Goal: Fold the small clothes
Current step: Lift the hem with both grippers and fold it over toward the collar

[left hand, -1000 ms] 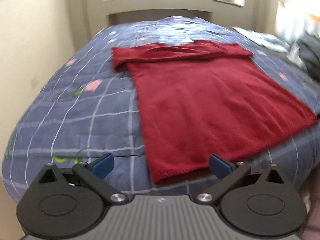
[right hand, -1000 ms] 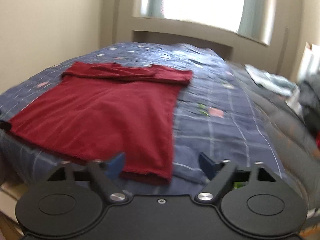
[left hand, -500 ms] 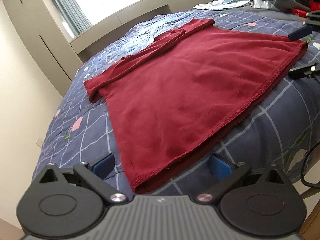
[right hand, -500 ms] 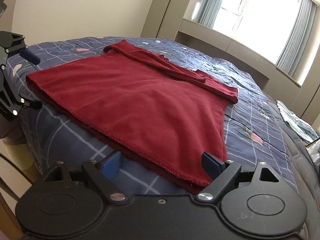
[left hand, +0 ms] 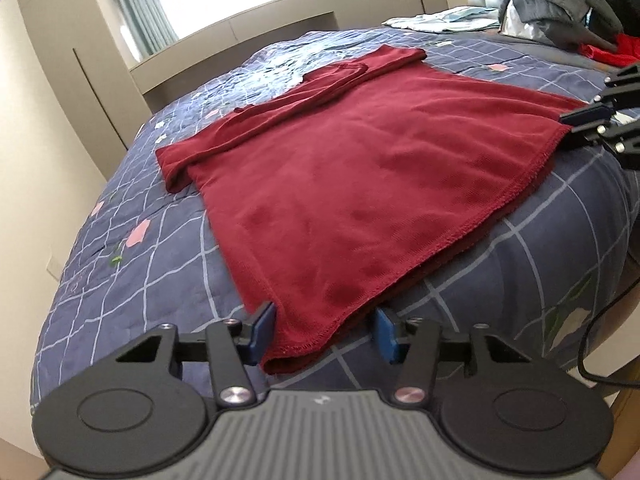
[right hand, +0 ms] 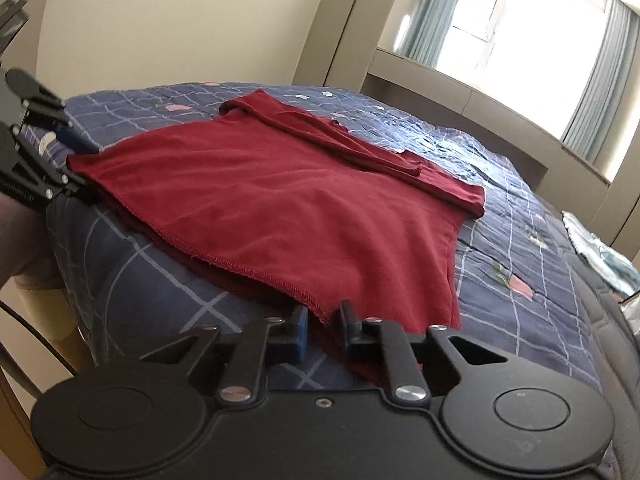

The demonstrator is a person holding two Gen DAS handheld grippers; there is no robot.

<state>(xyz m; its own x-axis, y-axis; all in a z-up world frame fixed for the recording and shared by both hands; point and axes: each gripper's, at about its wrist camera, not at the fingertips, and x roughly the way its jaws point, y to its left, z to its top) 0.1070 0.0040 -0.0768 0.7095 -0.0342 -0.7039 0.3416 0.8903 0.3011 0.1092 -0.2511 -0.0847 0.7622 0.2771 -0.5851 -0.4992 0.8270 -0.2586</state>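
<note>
Nearest to me, my left gripper (left hand: 324, 334) sits at one hem corner of the single red garment (left hand: 360, 184), its jaws closing with that corner lying between the two blue pads; I see a gap on the right pad's side, so they are not yet pinching. My right gripper (right hand: 323, 330) sits at the other hem corner, jaws closing and nearly together, with a fold of the hem between them; the pads look to be pressing on it. Each gripper also shows at the edge of the other's view, at the opposite end of the hem.

I count one red garment, spread flat on the bed (left hand: 140, 280), hem toward me and its folded sleeves across the far end. I can read no label, brand or writing on the garment or on either gripper.

Beyond the garment, the bed's blue checked quilt carries a few small pink shapes. Past the garment's right side lie one light blue cloth (left hand: 444, 20), one grey heap of clothing (left hand: 560, 4) and a bright red piece (left hand: 608, 50) beside it. Behind the garment's far end stands a beige ledge (left hand: 240, 48) under a window with pale blue curtains (right hand: 600, 76).
</note>
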